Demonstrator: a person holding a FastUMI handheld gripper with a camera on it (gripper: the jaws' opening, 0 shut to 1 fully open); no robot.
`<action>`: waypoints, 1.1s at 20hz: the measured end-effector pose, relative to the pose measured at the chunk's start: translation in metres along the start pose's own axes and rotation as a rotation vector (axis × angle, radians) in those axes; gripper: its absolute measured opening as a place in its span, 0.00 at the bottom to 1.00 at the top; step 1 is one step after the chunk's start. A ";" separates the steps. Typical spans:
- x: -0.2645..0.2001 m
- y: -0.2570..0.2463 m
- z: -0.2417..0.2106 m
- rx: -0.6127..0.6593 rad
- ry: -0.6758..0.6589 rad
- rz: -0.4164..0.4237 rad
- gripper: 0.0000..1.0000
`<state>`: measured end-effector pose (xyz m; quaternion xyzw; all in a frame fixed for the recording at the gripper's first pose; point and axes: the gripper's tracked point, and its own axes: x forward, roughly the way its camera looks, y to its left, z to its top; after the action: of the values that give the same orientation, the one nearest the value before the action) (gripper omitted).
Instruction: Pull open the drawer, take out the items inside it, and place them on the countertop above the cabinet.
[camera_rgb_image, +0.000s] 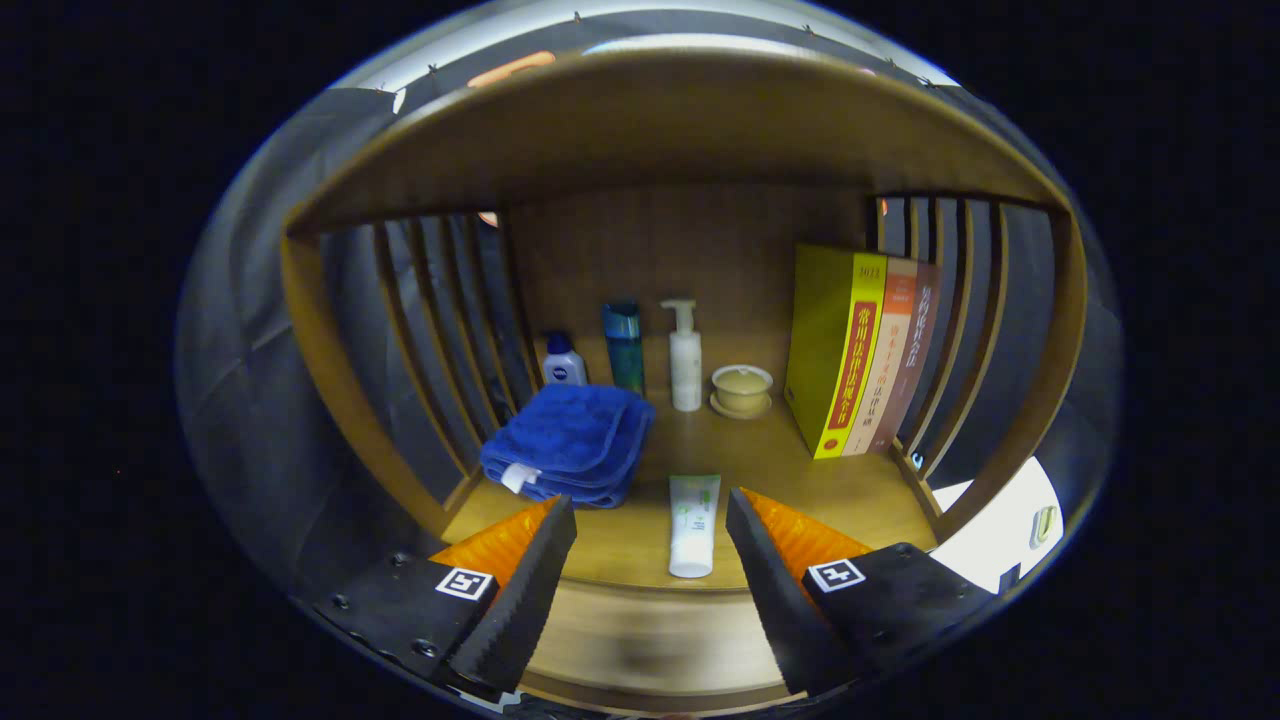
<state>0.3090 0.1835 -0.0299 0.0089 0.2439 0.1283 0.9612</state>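
The hand-held gripper (650, 515) hung released, fingers spread and empty; the white tube (693, 525) lay on the surface (850, 495) between them, lower centre of the frame, its long axis running straight away; no drawer was visible.

Home-style booth: a wooden slatted shelf unit (690, 130) holding toiletry bottles (685, 358), a folded blue towel (570, 440), a lidded bowl (741, 388) and upright books (865, 355), its wooden surface (860, 495) backed by black cloth (255, 330).
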 end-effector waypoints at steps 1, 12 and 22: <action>-0.015 0.005 0.004 -0.005 -0.035 0.010 0.99; -0.139 -0.001 -0.055 0.058 -0.276 -0.026 0.98; -0.180 -0.046 -0.124 0.129 -0.465 -0.190 0.98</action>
<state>0.1091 0.0887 -0.0589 0.0763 0.0236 0.0160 0.9967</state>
